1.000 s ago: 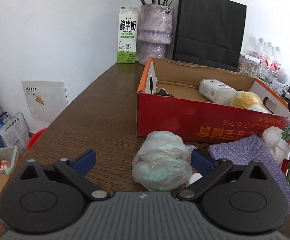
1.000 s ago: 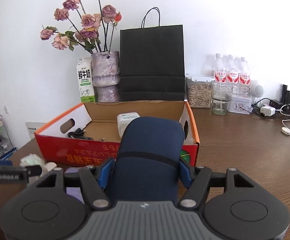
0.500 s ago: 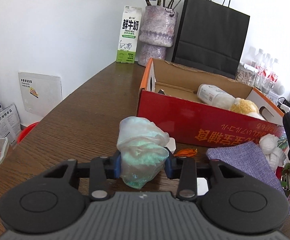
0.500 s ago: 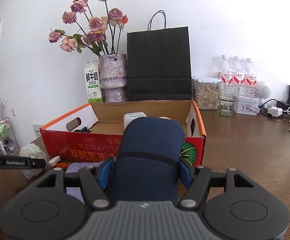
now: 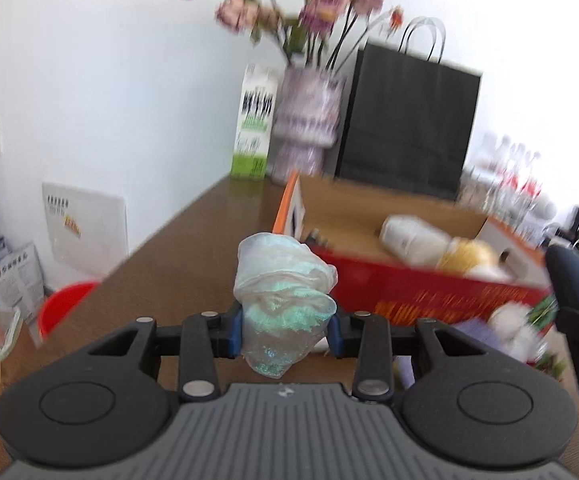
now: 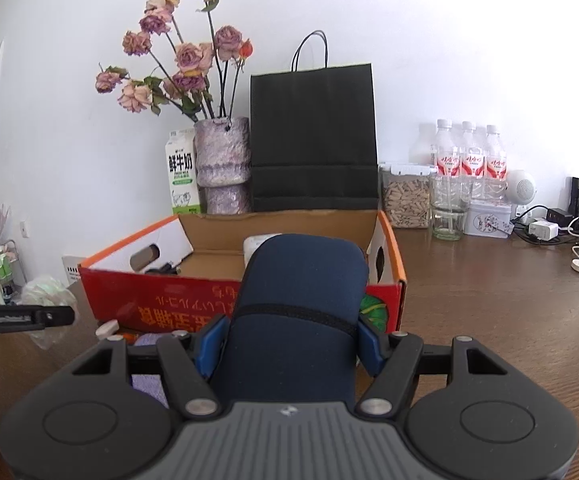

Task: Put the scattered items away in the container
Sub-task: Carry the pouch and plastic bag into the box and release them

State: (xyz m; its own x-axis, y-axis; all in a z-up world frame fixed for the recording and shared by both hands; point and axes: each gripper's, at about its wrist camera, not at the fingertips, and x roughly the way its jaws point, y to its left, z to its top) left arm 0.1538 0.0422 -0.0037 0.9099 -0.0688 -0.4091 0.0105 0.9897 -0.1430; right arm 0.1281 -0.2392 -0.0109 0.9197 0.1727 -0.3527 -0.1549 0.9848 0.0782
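1. lifted since the earlier frame: crumpled plastic bag (image 5: 285,300) off the worktop (image 5: 177,264), clenched in the left gripper (image 5: 287,330).
2. lay ahead and right of it: red cardboard box (image 5: 421,292), open-topped, near wall to clear.
3. gripped in the right gripper (image 6: 287,340): navy pouch (image 6: 301,312), upright, box directly ahead, roomy inside.

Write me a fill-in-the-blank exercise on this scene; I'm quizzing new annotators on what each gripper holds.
1. The left gripper is shut on a crumpled ____ bag.
2. The right gripper holds a padded case coloured ____.
3. The cardboard box has a red front and an ____ rim.
4. Behind the box stands a black ____ bag.

Missing words: plastic; navy blue; orange; paper
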